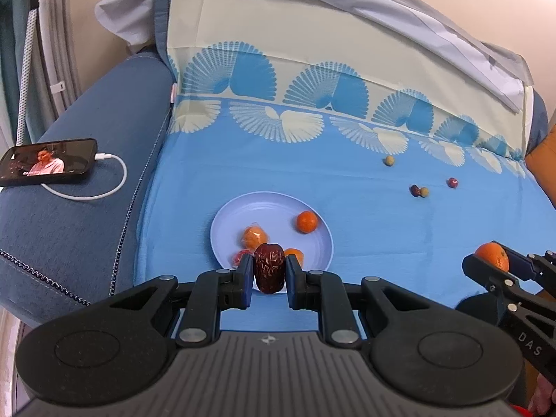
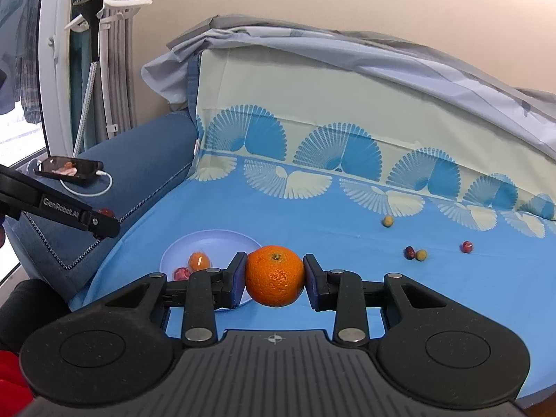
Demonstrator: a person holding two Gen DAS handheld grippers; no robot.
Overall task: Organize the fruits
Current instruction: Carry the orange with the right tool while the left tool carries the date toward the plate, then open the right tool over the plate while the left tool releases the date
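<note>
We find the left claw (image 1: pixel 269 272) clamped on a wrinkled red date (image 1: pixel 269 272), poised over the near rim of the blue plate (image 1: pixel 274 205). The right claw (image 2: pixel 274 274) grips a mandarin (image 2: pixel 274 275) just right of that plate. We advise lowering each fruit close over a bare patch of the plate before release, lest it roll onto the bed sheet (image 1: pixel 365 229).

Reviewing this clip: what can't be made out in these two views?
- Plate, right wrist view: near side hidden behind the right gripper and its orange.
- Red fruit on the plate, left wrist view: mostly hidden behind the left gripper fingers.
- Small fruits on the sheet: too small to identify.
</note>
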